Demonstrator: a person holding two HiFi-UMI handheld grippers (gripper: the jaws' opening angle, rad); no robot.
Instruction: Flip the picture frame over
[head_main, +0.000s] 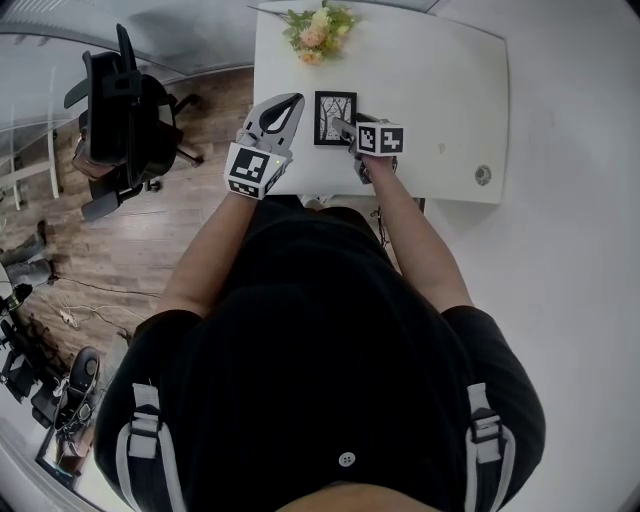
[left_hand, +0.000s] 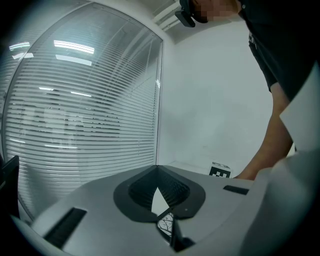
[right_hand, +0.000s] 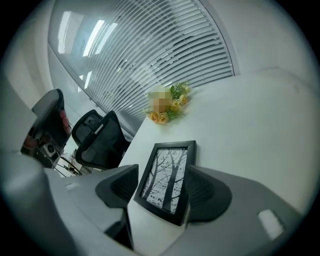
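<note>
white bench (head_main: 440, 90) carries the picture frame (head_main: 335, 118), which lies flat near the bench's near edge, close to its left side in the head view. its black border faces up around a black-and-white print of bare trees. the right gripper (head_main: 348, 128) reaches in from the frame's right side, angled downward. in the right gripper view its jaws stand apart with the frame (right_hand: 167, 180) between them: the right jaw sits against the frame's edge, while a strip of bare bench shows between the left jaw and the frame, so nothing is clamped. the left gripper (head_main: 296, 99) hovers just left of the frame, pointing nearly level across the bench. in the left gripper view its jaws meet at the tips (left_hand: 156, 167), closed on nothing, with a sliver of the tree print visible through the small gap behind them. a bunch of peach and yellow flowers (head_main: 318, 30) rests at the bench's far edge, well apart from the frame. a black office chair (head_main: 125, 110) stands on the wooden floor (head_main: 120, 260) beside the bench.
</note>
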